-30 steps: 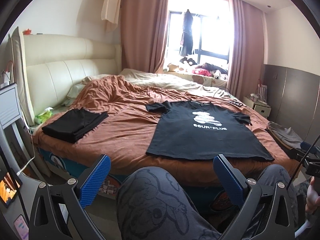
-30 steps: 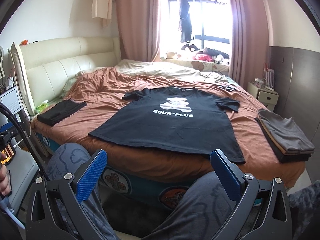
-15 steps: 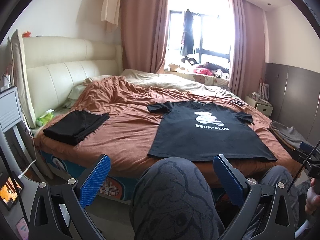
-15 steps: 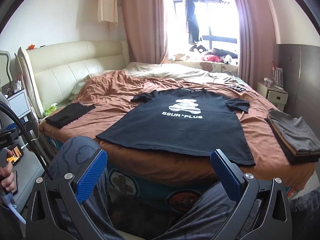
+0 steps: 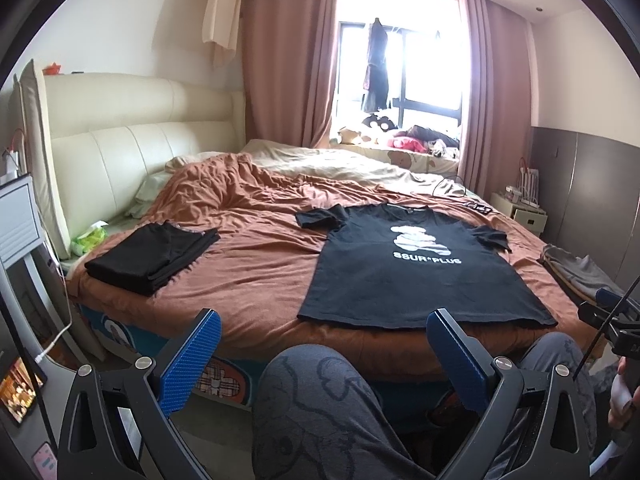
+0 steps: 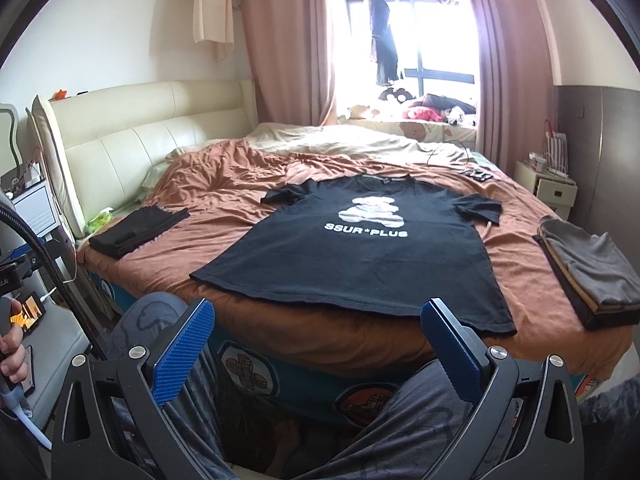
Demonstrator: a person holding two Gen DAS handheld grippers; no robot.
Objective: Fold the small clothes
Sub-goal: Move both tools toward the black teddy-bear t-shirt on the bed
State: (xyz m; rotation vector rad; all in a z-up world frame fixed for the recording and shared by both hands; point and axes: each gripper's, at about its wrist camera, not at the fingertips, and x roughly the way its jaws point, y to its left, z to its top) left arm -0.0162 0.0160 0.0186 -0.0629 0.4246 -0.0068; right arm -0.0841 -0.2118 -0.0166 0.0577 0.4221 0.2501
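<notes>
Both the left gripper [image 5: 324, 352] and right gripper [image 6: 318, 344] are hovering wide apart, empty, short of the bed [image 6: 520, 272]. Ahead, the black T-shirt [image 6: 360, 256] is lying flat, unfolded; next, probably reaching for its hem corners.

We cannot read the phone screen [image 5: 18, 385] at the near left, and the grey folded stack [image 5: 576, 270] is partly cut off by the right gripper's frame.
</notes>
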